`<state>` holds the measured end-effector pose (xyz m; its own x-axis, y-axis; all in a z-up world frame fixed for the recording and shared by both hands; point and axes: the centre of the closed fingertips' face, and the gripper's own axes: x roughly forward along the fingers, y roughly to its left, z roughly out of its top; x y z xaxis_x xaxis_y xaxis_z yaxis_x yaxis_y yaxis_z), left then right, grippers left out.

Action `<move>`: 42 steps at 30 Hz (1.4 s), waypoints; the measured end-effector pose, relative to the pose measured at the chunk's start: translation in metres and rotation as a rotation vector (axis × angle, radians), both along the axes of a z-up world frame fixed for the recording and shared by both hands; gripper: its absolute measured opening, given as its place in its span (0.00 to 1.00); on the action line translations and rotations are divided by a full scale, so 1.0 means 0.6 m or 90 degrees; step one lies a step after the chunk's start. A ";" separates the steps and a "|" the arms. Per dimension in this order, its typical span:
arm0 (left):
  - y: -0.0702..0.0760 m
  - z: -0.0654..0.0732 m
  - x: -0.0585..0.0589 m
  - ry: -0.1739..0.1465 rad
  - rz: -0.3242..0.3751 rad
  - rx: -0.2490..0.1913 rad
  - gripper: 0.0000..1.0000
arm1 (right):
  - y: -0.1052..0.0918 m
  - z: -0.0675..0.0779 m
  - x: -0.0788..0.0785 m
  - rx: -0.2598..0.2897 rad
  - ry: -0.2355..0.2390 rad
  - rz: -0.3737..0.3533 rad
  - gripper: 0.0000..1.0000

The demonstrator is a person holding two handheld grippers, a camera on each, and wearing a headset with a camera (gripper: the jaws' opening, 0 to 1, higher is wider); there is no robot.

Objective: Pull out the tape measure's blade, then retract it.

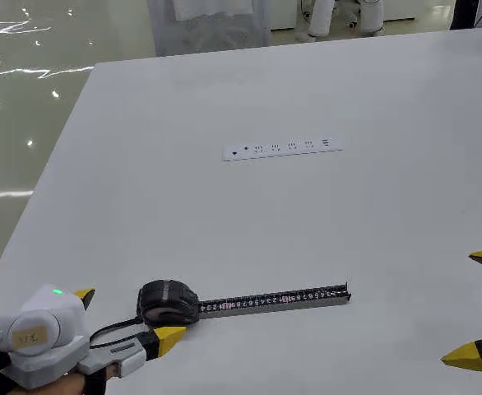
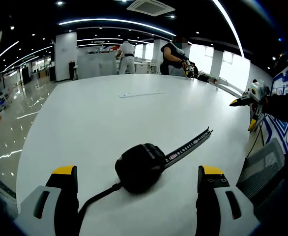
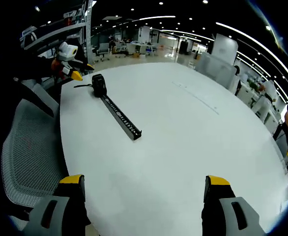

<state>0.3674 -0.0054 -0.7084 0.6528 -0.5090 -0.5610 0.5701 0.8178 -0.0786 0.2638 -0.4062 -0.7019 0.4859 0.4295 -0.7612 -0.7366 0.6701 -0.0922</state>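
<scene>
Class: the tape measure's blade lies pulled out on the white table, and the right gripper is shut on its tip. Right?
No: the right gripper is open, well clear of the blade, as the right gripper view shows. The rest holds.

A broad white surface (image 1: 307,99) stands in an open-plan office. The glossy floor (image 1: 27,90) mirrors the lamps. Long light strips (image 2: 109,22) and a vent (image 2: 150,7) cross the dark ceiling. A grey mesh chair (image 3: 26,147) stands at the surface's edge, and bright windows (image 2: 232,69) line one side.
</scene>
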 end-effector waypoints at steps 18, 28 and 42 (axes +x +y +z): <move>-0.043 0.003 0.030 -0.020 0.021 0.001 0.99 | 0.039 0.003 0.048 -0.042 -0.004 0.078 0.99; -0.063 -0.007 0.037 -0.019 0.030 -0.005 0.99 | 0.073 0.004 0.068 -0.047 -0.014 0.133 0.99; -0.071 -0.021 0.044 -0.029 0.056 -0.005 0.99 | 0.101 -0.017 0.100 -0.063 0.014 0.173 0.99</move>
<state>0.3940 -0.0477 -0.7212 0.7200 -0.4526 -0.5260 0.4993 0.8643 -0.0602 0.3237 -0.3453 -0.7119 0.3468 0.4642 -0.8150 -0.8903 0.4364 -0.1302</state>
